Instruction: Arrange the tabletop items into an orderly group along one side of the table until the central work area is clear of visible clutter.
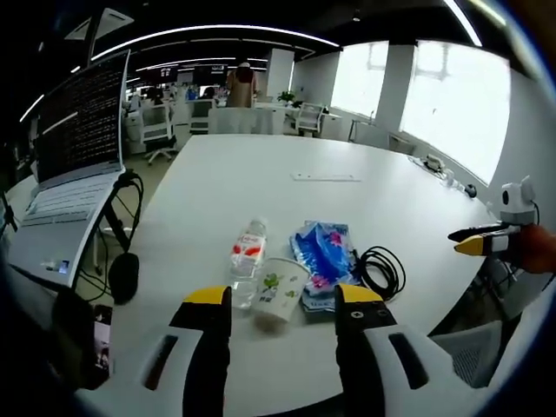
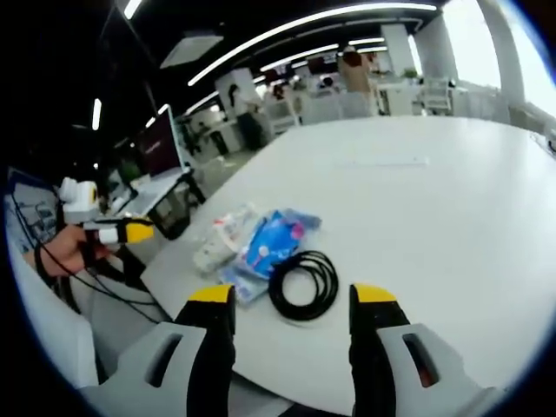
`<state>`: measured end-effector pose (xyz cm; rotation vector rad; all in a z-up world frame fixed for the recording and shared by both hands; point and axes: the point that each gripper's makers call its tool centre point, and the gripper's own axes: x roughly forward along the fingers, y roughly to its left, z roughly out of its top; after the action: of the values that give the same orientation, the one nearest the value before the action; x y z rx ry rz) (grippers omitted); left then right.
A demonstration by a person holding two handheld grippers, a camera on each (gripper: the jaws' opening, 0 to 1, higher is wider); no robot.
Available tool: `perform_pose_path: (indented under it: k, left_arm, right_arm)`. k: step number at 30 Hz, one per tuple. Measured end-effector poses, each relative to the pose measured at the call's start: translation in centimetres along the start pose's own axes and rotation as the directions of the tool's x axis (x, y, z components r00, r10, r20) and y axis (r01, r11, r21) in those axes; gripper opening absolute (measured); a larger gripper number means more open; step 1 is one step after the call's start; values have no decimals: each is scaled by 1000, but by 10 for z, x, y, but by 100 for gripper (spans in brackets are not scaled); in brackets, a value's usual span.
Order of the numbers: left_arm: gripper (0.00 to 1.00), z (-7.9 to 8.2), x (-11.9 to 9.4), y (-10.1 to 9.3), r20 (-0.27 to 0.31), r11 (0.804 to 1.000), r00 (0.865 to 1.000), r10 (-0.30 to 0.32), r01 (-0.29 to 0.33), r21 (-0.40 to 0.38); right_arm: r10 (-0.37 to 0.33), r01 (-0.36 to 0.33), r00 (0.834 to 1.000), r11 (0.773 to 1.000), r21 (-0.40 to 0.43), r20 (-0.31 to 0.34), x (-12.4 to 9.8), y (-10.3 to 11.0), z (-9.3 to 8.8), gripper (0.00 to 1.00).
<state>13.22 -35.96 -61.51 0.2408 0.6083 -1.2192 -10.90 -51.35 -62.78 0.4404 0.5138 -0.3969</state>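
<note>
On the white table [image 1: 287,208] lie a clear water bottle [image 1: 247,261] with a red label, a paper cup [image 1: 278,294] on its side, a blue patterned packet [image 1: 323,261] and a coiled black cable [image 1: 380,271]. My left gripper [image 1: 283,304] is open just in front of the cup, with nothing between its jaws. The right gripper view has the same group: the cable [image 2: 304,285], the packet [image 2: 271,243] and the bottle [image 2: 221,236]. My right gripper [image 2: 294,300] is open, just short of the cable. Each gripper appears in the other's view, the right [image 1: 478,241] and the left [image 2: 117,233].
An open laptop [image 1: 74,148] stands at the left table edge beside a black mouse [image 1: 123,276], cables and a phone [image 1: 102,340]. A flat white strip [image 1: 326,177] lies further along the table. Office desks and chairs fill the room behind.
</note>
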Motion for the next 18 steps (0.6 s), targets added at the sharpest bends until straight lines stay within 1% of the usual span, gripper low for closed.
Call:
perform_pose_path:
  k: [5, 10, 15, 18]
  left_arm:
    - [46, -1, -2, -1, 0, 1000, 1000, 0, 0, 5]
    - [46, -6, -4, -2, -10, 1000, 1000, 7, -7, -2]
    - [45, -9, -4, -2, -13, 1000, 1000, 16, -16, -12]
    - [45, -12, -3, 0, -18, 1000, 1000, 19, -19, -21]
  right_arm:
    - [-6, 5, 1000, 1000, 19, 24, -5, 0, 0, 51]
    - [-4, 4, 1000, 1000, 22, 4, -6, -2, -10, 50]
    - [-6, 6, 1000, 1000, 30, -2, -8, -4, -13, 50]
    - [-6, 6, 1000, 999, 31, 0, -7, -6, -10, 49]
